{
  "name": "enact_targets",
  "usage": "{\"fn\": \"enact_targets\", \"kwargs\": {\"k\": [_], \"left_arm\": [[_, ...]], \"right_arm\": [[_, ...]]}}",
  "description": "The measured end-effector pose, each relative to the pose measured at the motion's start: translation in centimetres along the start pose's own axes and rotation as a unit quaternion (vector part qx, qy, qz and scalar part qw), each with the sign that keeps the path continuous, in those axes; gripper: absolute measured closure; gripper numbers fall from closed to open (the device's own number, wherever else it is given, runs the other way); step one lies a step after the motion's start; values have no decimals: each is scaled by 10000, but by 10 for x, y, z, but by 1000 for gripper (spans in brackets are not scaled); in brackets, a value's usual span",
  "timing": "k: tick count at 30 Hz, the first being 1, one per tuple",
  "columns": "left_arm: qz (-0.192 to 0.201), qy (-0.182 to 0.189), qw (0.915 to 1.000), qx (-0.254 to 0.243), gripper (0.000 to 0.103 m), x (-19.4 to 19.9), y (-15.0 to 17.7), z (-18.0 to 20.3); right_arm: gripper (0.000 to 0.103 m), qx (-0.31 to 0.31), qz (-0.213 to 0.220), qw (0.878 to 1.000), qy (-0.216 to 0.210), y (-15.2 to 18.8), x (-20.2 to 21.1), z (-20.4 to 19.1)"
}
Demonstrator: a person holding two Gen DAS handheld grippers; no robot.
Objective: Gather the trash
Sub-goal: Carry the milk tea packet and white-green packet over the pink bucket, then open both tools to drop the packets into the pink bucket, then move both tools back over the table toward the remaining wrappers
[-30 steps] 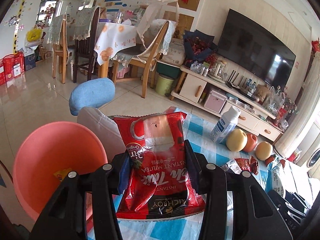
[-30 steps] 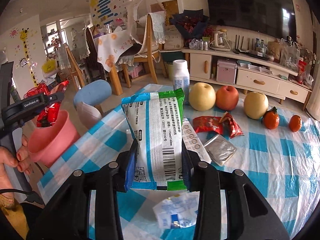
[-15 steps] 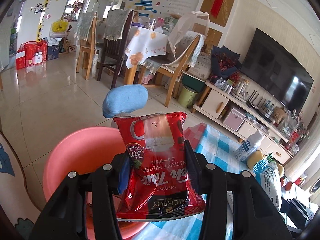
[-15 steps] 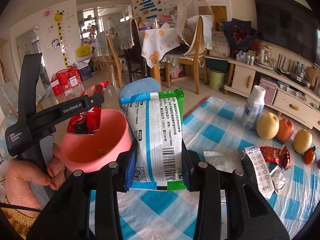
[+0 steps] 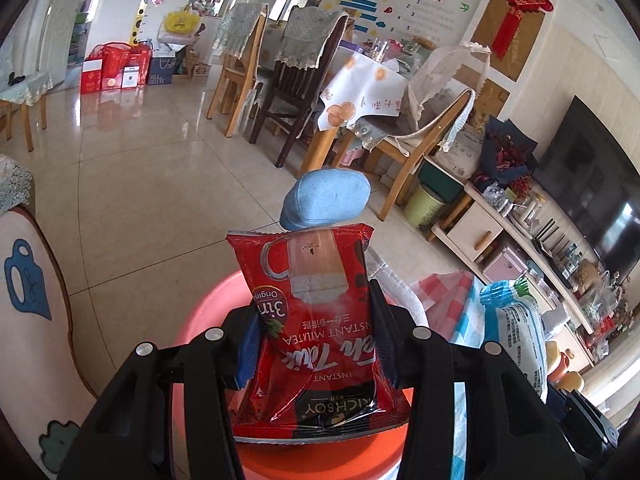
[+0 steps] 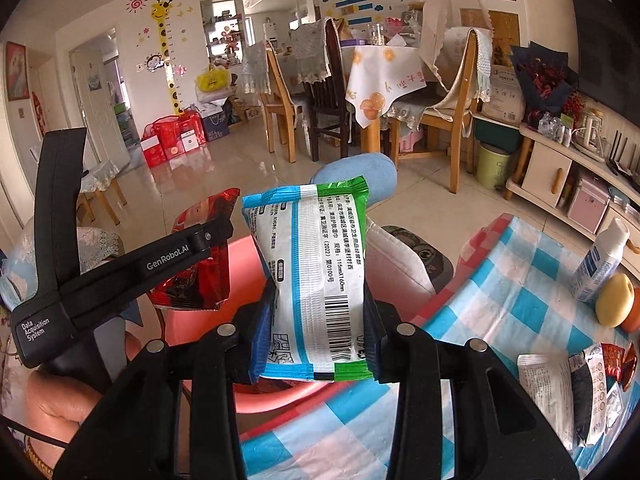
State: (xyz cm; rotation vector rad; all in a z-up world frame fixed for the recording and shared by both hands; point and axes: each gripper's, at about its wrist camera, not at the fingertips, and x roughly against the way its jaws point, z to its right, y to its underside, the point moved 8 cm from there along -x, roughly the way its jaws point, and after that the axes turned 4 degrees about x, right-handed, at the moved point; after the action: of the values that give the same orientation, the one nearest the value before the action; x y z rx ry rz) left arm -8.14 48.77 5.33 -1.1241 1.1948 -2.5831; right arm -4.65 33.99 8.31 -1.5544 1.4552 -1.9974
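Both claws tilt downward. The left claw pinches a red milk-tea packet above the pink basin; the right claw beside it clamps a white wipes pack over the basin's near rim by the tabletop. The packets hide the basin's inside.

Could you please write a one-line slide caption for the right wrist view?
Right claw grips a white wipes packet above the pink bin, beside the left claw holding a red milk-tea sachet.
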Motion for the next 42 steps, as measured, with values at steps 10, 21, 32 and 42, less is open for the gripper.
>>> {"fn": "enact_targets", "kwargs": {"k": [10,21,32,42], "left_arm": [[57,-835,9961,-276,8,-11,-2,-16],[108,-1330,9860,-1001,7,-5,8,9],[237,-1318,9695,-2053,7,-2,28,74],[260,-1174,9655,-2310,7,-1,42,101]], "right_arm": [[39,-111,-220,9997,-55,14,-31,-4],[11,-296,163,9973,647,34,22,29],[10,-159,79,9926,1202,69,54,53],[8,-142,41,9897,1422,92,75,72]]}}
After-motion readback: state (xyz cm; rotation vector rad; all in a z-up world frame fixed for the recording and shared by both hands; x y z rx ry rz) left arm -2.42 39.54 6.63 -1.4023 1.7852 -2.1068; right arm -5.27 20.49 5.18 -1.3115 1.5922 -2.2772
